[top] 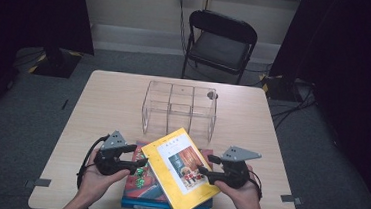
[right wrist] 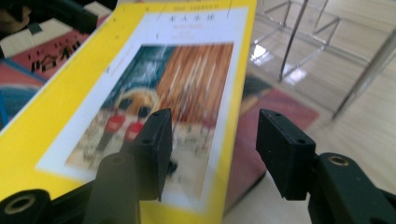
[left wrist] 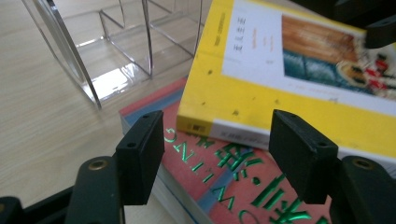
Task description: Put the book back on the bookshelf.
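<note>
**Yellow book flanked by both grippers**

The yellow book (top: 182, 170) lies askew on top of a stack of books (top: 139, 188) at the near edge of the desk (top: 108, 103), its long axis running diagonally from near right to far left. The left gripper (top: 141, 164) sits at its left edge and the right gripper (top: 202, 172) at its right edge, about equally close. Both have their jaws parted; the pads straddle the book's edges without pressing on them, so nothing is grasped. The cover is glossy and flat, the book thin. Just beyond stands a clear plastic organizer (top: 179, 108) with upright dividers.
</note>
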